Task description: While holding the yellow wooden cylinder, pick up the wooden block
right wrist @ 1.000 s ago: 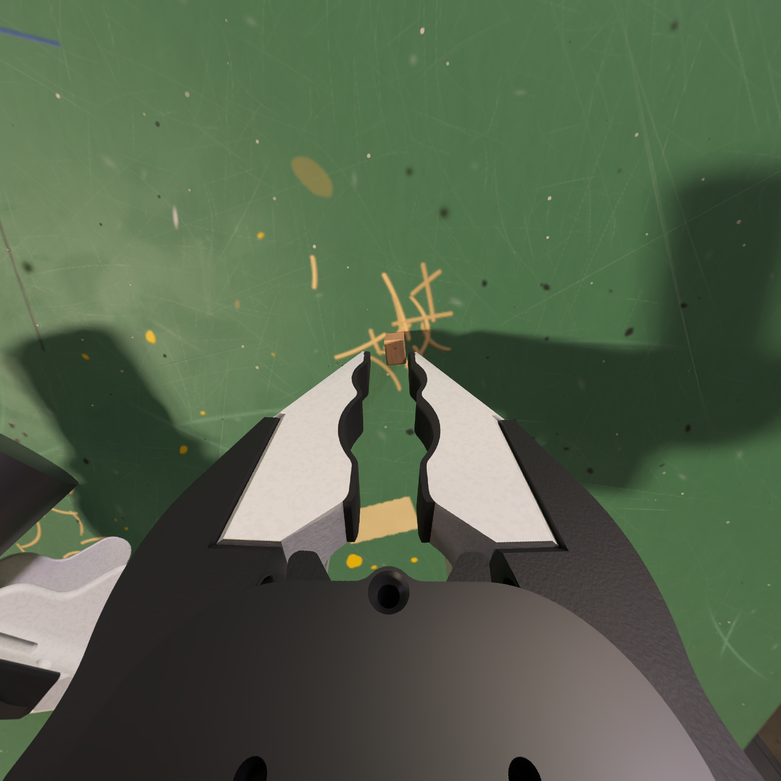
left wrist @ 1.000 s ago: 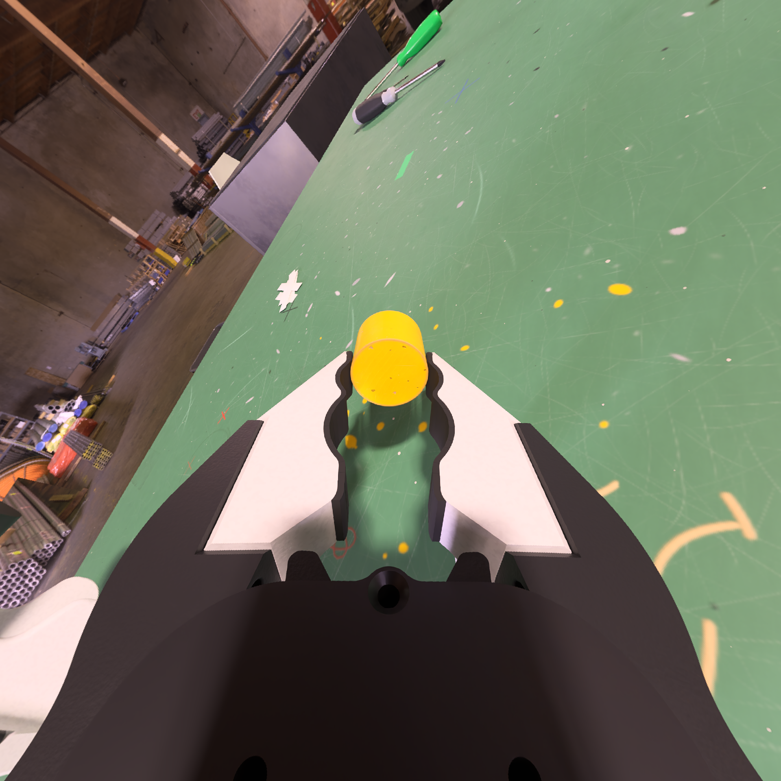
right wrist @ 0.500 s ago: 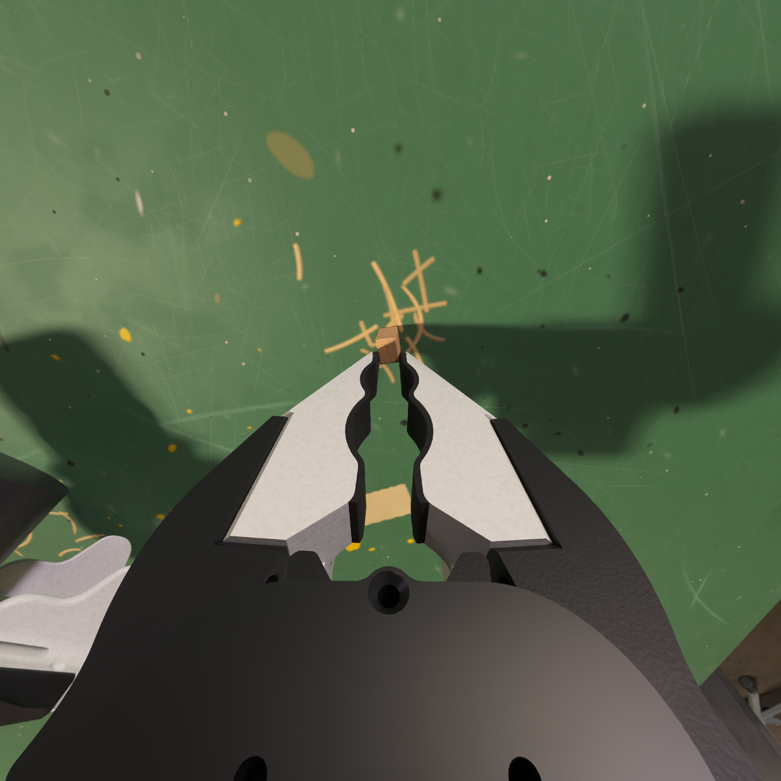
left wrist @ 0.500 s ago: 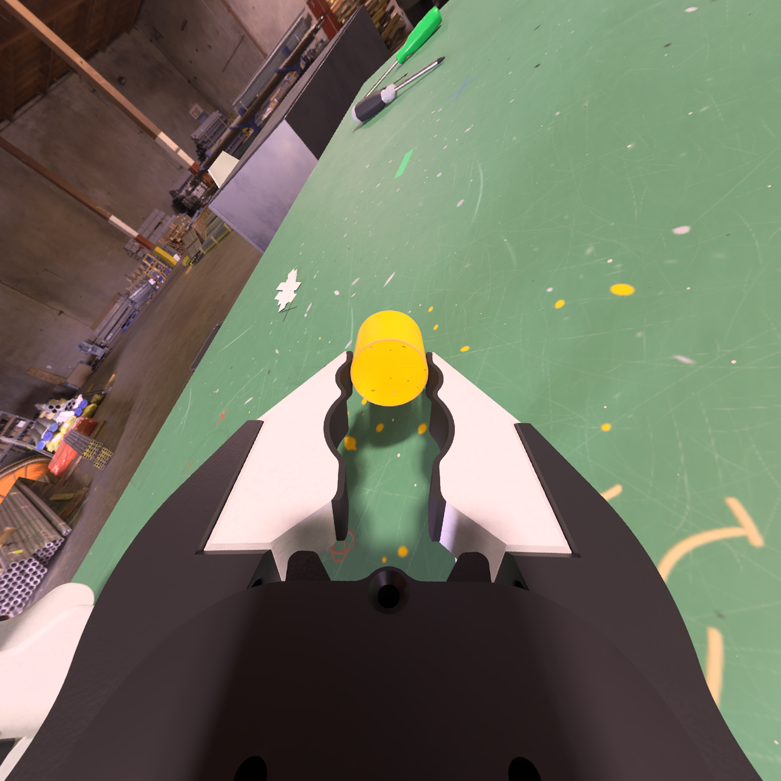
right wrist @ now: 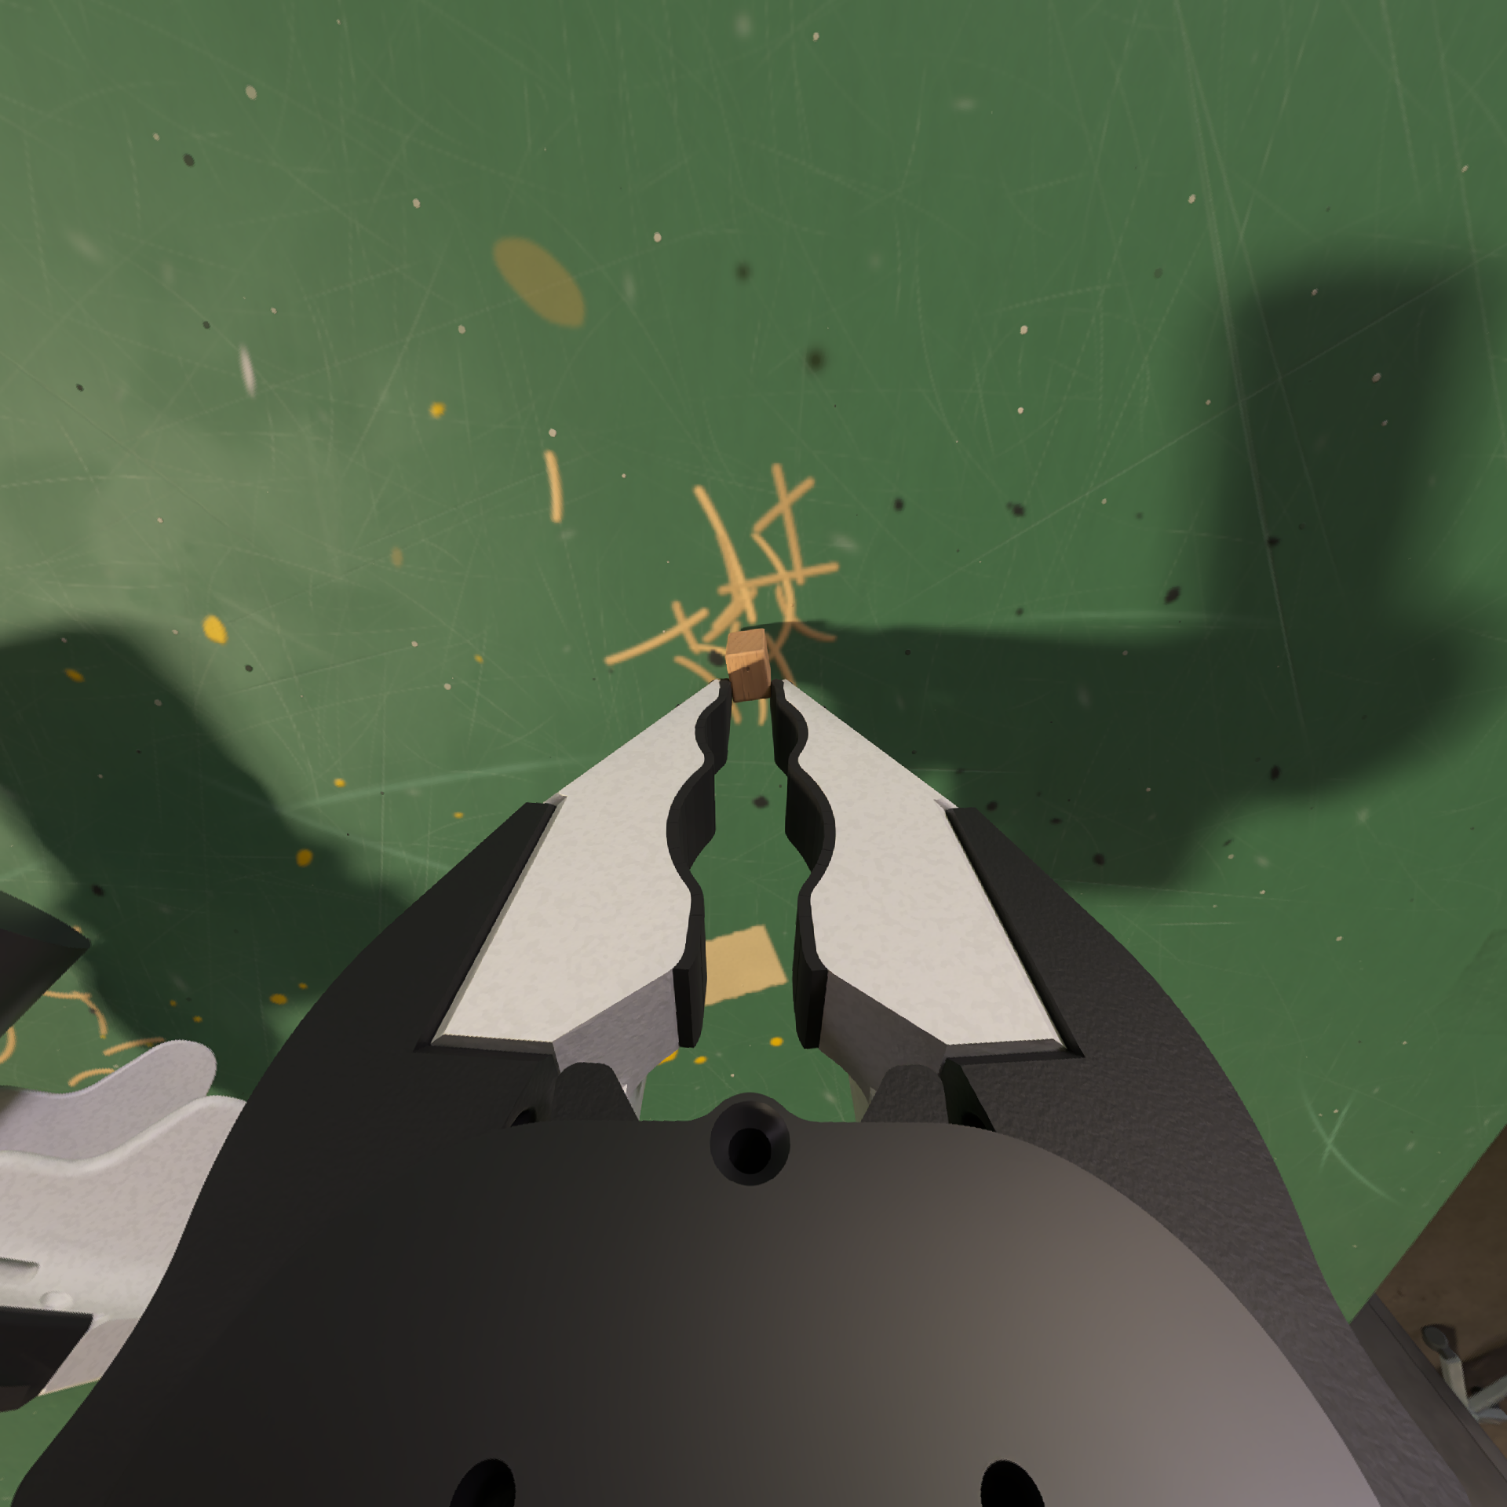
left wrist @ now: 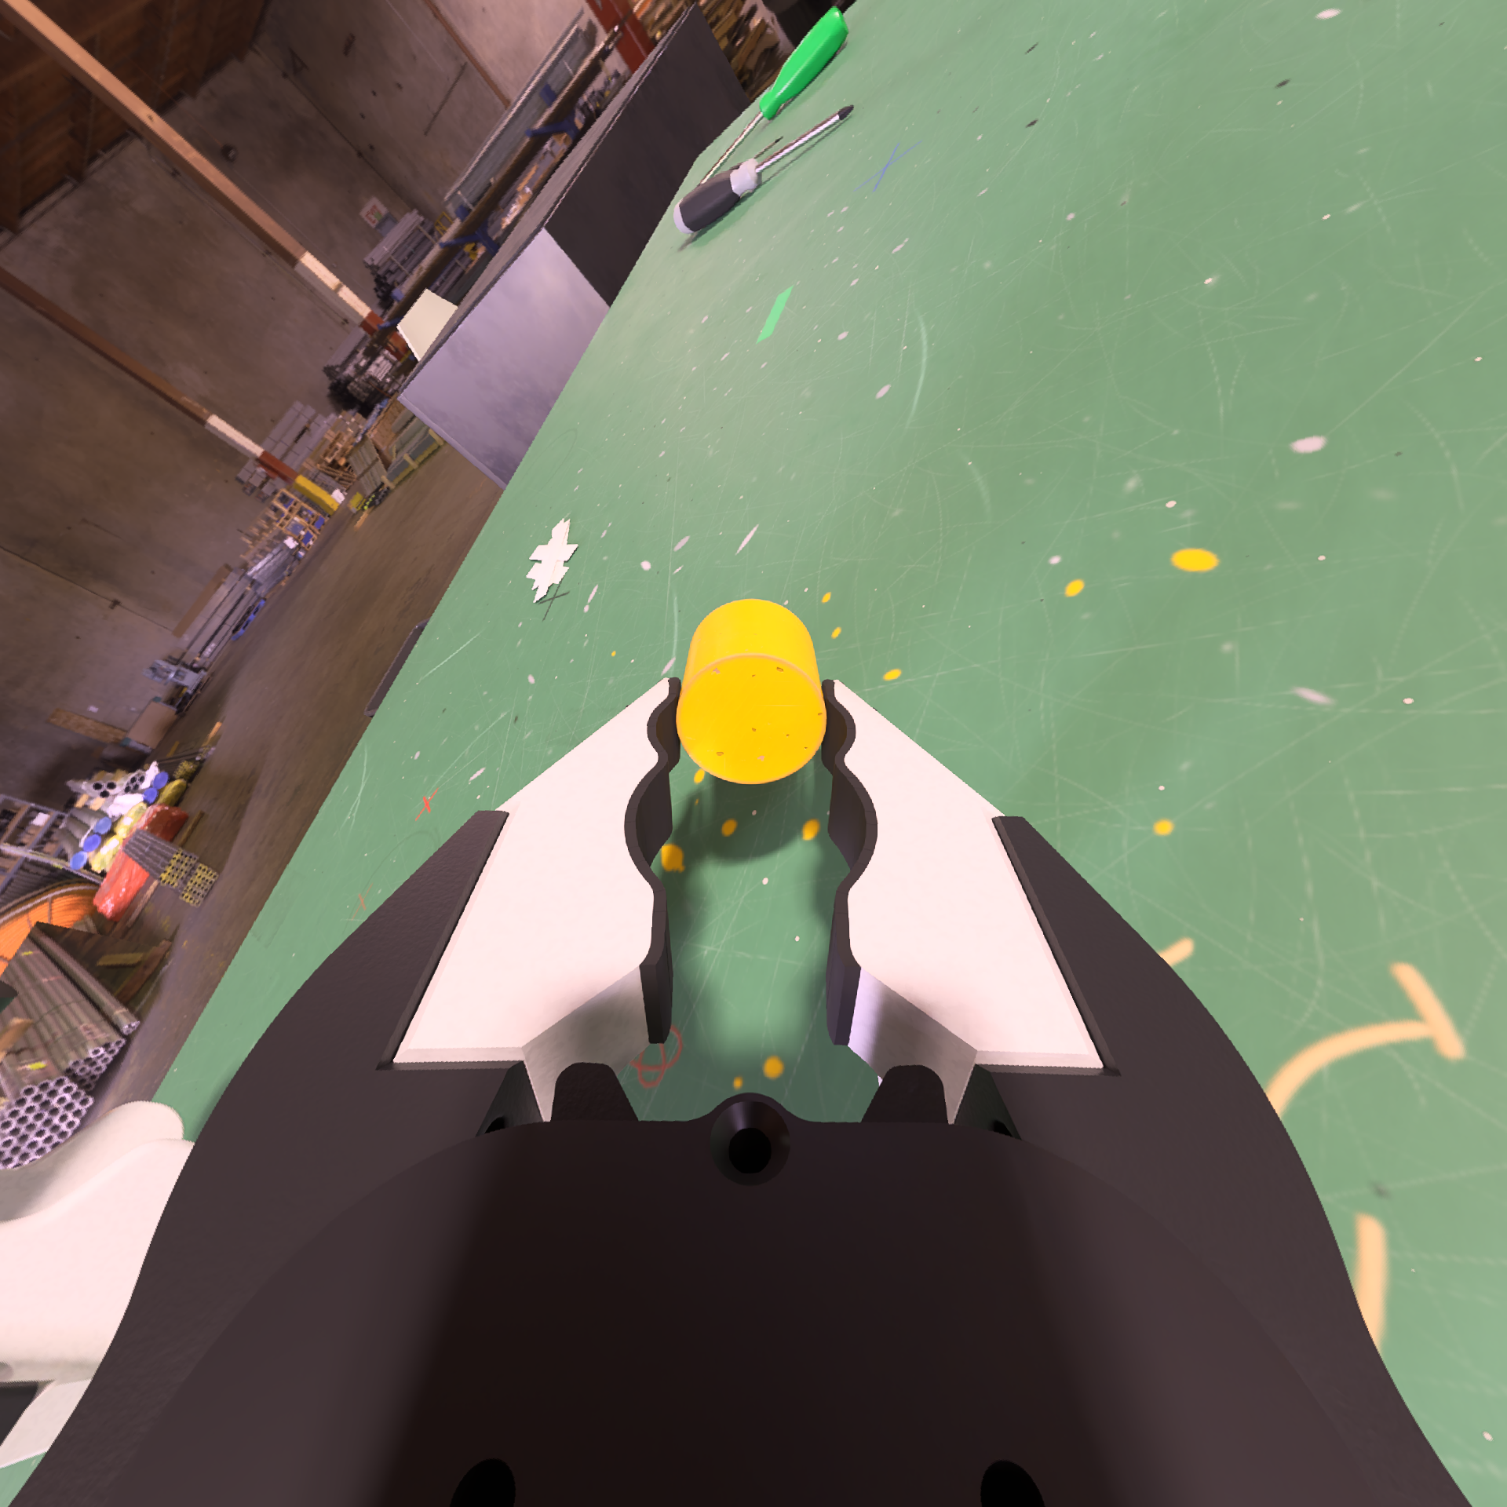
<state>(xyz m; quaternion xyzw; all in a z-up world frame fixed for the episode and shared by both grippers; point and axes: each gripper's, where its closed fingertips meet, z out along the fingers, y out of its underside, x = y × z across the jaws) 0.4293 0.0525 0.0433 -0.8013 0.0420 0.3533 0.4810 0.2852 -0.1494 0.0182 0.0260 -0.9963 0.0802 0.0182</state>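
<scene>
My left gripper (left wrist: 750, 701) is shut on the yellow wooden cylinder (left wrist: 750, 693), gripped between the fingertips and held above the green table (left wrist: 1142, 408). My right gripper (right wrist: 750, 693) is shut on the small wooden block (right wrist: 748, 665), pinched at the very tips of the fingers, above the green table (right wrist: 1060, 245). The block's shadow falls among tan scribble marks on the table. Part of the left gripper (right wrist: 81, 1142) shows at the lower left of the right wrist view.
Two screwdrivers, one with a green handle (left wrist: 803, 61) and one with a black handle (left wrist: 734, 192), lie at the far end of the table. The table's left edge (left wrist: 457, 620) drops to a warehouse floor. Another table edge (right wrist: 1419, 1272) shows at the lower right.
My right gripper has closed on the wooden block and risen with it, so the table marks look smaller. My left gripper holds the cylinder almost still.
</scene>
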